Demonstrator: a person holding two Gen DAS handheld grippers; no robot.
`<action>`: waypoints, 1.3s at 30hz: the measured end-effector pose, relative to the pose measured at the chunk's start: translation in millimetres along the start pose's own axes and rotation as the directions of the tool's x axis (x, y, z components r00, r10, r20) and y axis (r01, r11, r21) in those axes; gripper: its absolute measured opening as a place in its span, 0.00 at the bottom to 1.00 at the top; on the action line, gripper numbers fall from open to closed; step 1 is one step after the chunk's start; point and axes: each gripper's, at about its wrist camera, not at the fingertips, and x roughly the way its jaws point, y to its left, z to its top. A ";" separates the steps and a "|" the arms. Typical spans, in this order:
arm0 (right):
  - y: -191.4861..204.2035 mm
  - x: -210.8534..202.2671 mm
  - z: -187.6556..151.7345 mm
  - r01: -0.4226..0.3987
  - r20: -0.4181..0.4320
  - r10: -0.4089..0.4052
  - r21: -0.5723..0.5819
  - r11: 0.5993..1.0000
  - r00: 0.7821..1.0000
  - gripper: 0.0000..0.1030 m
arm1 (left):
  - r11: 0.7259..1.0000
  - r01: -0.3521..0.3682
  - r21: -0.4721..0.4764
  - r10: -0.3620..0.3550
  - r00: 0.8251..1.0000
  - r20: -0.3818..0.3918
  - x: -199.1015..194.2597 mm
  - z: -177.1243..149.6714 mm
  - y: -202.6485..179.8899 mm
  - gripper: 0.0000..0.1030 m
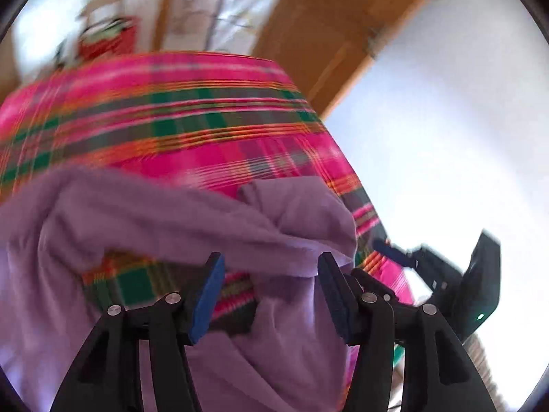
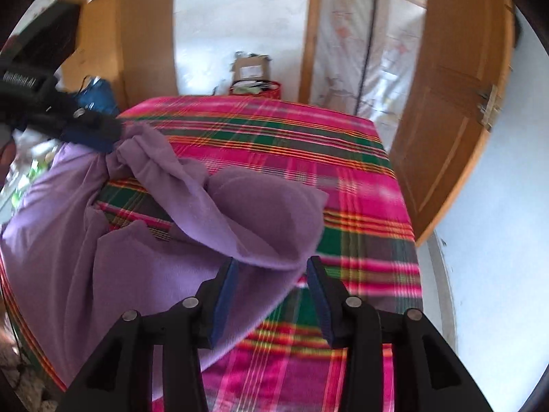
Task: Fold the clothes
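A lilac garment [image 2: 103,247] lies bunched on a bed with a pink, green and orange plaid cover [image 2: 308,144]. In the right wrist view my right gripper [image 2: 271,267] is open, its jaws wide apart around a raised fold of the lilac cloth [image 2: 271,213]. My left gripper shows at the far left of that view [image 2: 103,134], at a bunched end of the garment that looks lifted. In the left wrist view my left gripper [image 1: 271,267] stands open with lilac cloth [image 1: 192,213] right in front of the jaws. The right gripper [image 1: 394,252] shows at the right there.
A wooden door [image 2: 453,103] stands open to the right of the bed, beside a white wall [image 2: 497,240]. A red basket with a cardboard box [image 2: 255,86] sits beyond the far edge of the bed. A blue bag [image 2: 97,98] lies at the back left.
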 end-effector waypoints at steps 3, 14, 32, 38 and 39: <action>6.9 6.7 7.9 -0.070 -0.016 0.069 -0.068 0.995 0.997 0.46 | 0.989 -0.031 0.143 0.022 0.998 0.062 6.3 5.8 -16.0 0.57; 4.8 32.3 13.0 -0.071 -0.129 0.050 -0.164 0.984 0.990 0.41 | 0.854 0.044 0.518 -0.034 0.999 -0.029 51.7 2.3 -45.0 0.57; 1.1 1.0 68.3 -0.092 0.009 0.093 -0.111 0.990 0.996 0.03 | 0.831 0.052 0.553 -0.090 0.995 0.041 42.3 9.1 -30.5 0.57; -5.3 -2.8 93.9 -0.085 0.126 0.092 -0.058 0.995 0.988 0.03 | 0.851 0.061 0.522 -0.102 0.994 0.050 37.7 15.1 -24.0 0.57; -6.0 -0.8 99.6 -0.096 0.143 0.102 -0.047 0.994 0.984 0.03 | 0.857 0.050 0.512 -0.091 0.994 0.055 39.8 17.1 -21.4 0.57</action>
